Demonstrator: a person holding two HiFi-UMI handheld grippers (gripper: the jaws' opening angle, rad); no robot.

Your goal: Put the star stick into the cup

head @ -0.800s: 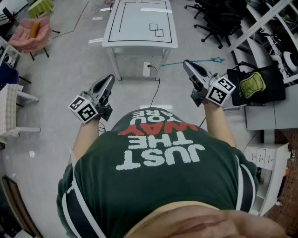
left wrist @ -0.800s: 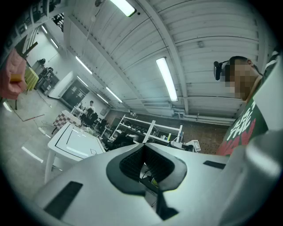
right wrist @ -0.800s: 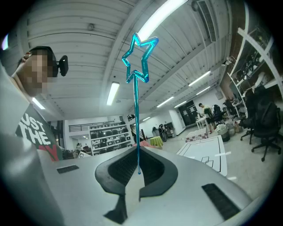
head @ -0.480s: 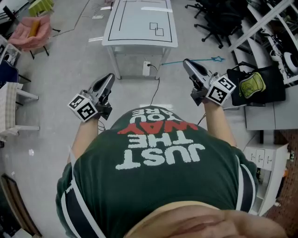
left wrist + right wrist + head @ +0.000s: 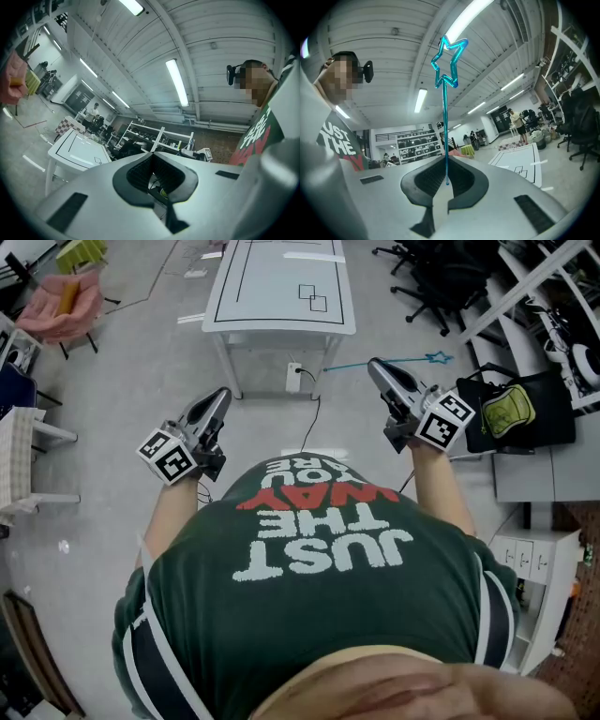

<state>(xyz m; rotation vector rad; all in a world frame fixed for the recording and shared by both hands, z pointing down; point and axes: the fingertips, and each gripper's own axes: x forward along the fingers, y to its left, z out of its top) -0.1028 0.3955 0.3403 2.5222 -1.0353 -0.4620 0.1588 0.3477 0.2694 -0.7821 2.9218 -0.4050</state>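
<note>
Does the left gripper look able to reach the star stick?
Probably yes: nothing stands between the left gripper and the star stick held by the right gripper, but the left jaws are shut.

The star stick (image 5: 444, 112) looks like glossy, see-through teal plastic. The right tongs (image 5: 445, 161) and left tongs (image 5: 152, 157) are matt grey plastic with ribbed black pads (image 5: 430, 180). The tabletop (image 5: 272, 287) is smooth white and the floor (image 5: 122, 371) shiny grey.

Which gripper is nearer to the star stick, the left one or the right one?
Right. The right gripper holds the star stick between its shut jaws. The left gripper is apart from it, on the person's other side, with nothing in it.
</note>
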